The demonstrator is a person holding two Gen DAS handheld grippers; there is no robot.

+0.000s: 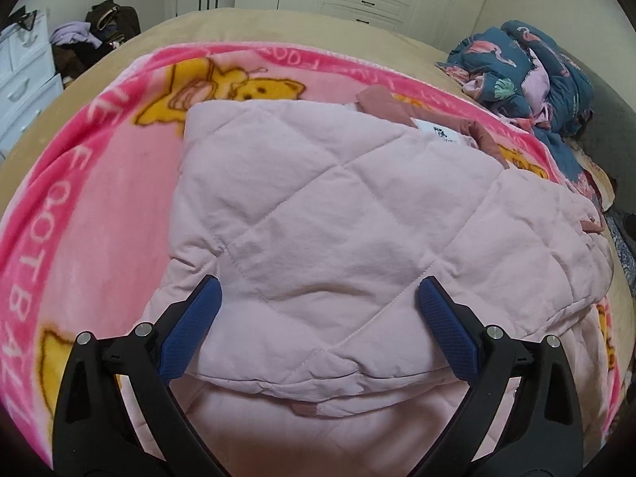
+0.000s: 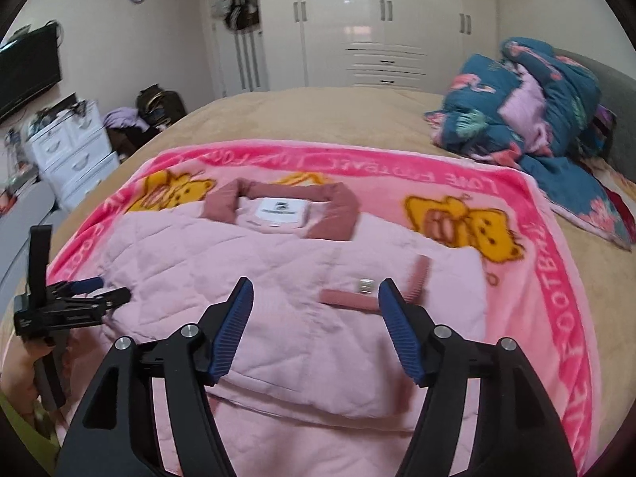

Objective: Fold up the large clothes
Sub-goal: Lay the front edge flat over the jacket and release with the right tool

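Bedroom with white wardrobes (image 2: pixel 357 20) and a tan bed (image 2: pixel 318 115). The right gripper (image 2: pixel 316 302) and left gripper (image 1: pixel 318 298) both hover with jaws spread, empty, over the pink quilted jacket (image 2: pixel 238 278) — lying partly folded on a pink bear blanket (image 2: pixel 536 278), with a crumpled blue duvet (image 2: pixel 516 99) beyond.

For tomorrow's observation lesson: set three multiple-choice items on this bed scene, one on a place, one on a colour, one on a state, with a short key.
1. The jacket lies on
A. the bare floor
B. the pink blanket
C. the drawers

2. Its collar is
A. dusty red
B. green
C. black

3. The right gripper is
A. shut on the collar
B. shut on the blanket
C. open, holding nothing

Key: 1 B, pink blanket shows all round the jacket; 2 A, the collar is darker and redder than the pale pink quilting; 3 C, its fingers stand apart above the jacket with nothing pinched.
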